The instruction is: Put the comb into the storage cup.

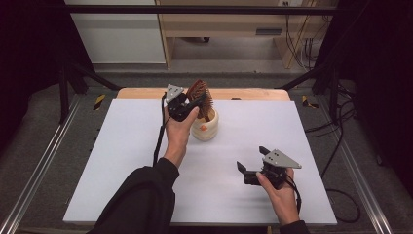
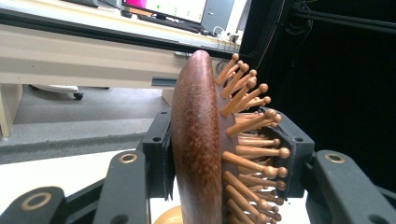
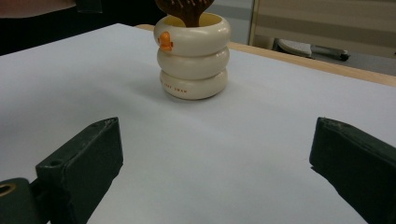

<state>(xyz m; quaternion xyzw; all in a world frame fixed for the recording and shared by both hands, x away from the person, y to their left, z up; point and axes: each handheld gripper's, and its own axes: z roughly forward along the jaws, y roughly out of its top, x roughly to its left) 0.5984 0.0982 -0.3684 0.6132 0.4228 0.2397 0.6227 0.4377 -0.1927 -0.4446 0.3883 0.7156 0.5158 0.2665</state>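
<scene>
A dark wooden hairbrush (image 1: 200, 92) with round-tipped wooden pins stands upright, its handle down inside a cream ribbed cup (image 1: 204, 129) with an orange mark. My left gripper (image 1: 197, 101) is shut on the brush head; in the left gripper view the pads clamp the brush (image 2: 198, 140) on its back and on its pin side, above the cup's rim (image 2: 170, 217). My right gripper (image 1: 251, 158) rests open near the front right of the table, jaws empty. In the right gripper view it (image 3: 215, 154) faces the cup (image 3: 194, 56), well short of it, with the brush (image 3: 184, 9) rising out of it.
A white sheet (image 1: 122, 161) covers the table, with a wooden edge (image 1: 146, 92) at the back. Metal rails run along both sides and cables lie on the floor at the right. A shelf unit stands beyond the table.
</scene>
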